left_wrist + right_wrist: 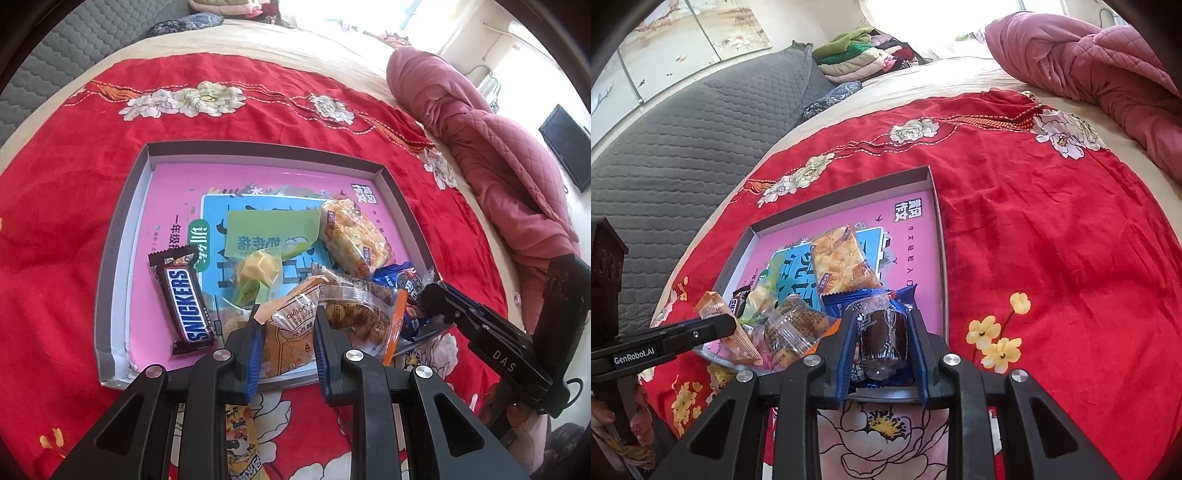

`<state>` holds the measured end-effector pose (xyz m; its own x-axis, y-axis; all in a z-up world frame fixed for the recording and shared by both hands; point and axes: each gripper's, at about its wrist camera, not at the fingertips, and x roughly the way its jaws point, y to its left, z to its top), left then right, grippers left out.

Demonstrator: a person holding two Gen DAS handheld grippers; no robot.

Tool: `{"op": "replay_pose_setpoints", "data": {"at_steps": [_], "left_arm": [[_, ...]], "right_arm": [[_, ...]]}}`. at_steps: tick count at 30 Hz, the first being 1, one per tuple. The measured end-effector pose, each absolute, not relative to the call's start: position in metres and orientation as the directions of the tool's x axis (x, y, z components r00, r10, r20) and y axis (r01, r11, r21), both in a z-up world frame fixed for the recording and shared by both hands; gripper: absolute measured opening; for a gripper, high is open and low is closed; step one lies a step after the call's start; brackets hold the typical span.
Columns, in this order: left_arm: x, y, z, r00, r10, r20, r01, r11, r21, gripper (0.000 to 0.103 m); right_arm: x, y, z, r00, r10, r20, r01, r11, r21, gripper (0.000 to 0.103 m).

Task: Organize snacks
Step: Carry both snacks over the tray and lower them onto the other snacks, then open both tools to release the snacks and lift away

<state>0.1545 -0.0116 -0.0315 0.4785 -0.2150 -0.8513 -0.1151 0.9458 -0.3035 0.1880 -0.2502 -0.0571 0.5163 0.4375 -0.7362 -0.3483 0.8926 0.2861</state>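
Red floral blanket (74, 206) covers the bed, with a shallow grey tray (122, 221) resting on it. From the left wrist, the left gripper (286, 328) clamps an orange snack packet (291, 332) at the tray's near edge; a Snickers bar (183, 299) lies left of it inside the tray. From the right wrist, the right gripper (882, 343) grips a clear-wrapped brown cake (882, 332) above the tray's near right corner, on a blue packet (875, 299).

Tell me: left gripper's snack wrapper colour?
Orange with a clear top, the wrapper; clearest in left wrist view.
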Motion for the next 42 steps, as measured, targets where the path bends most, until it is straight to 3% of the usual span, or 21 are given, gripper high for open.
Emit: {"op": "replay_pose_setpoints", "data": {"at_steps": [7, 22, 42], "left_arm": [[0.156, -0.014, -0.033, 0.472, -0.217, -0.854, -0.107, 0.948, -0.300, 0.027], [0.153, -0.015, -0.028, 0.479, -0.216, -0.851, -0.096, 0.950, -0.296, 0.044], [0.146, -0.011, -0.018, 0.486, -0.206, -0.850, -0.103, 0.952, -0.289, 0.054]], "right_arm": [[0.187, -0.249, -0.055, 0.517, 0.441, -0.734, -0.354, 0.890, 0.286, 0.028], [0.184, -0.246, -0.049, 0.524, 0.447, -0.725, -0.367, 0.887, 0.282, 0.029], [0.182, -0.246, -0.042, 0.539, 0.441, -0.718, -0.369, 0.890, 0.269, 0.044]]}}
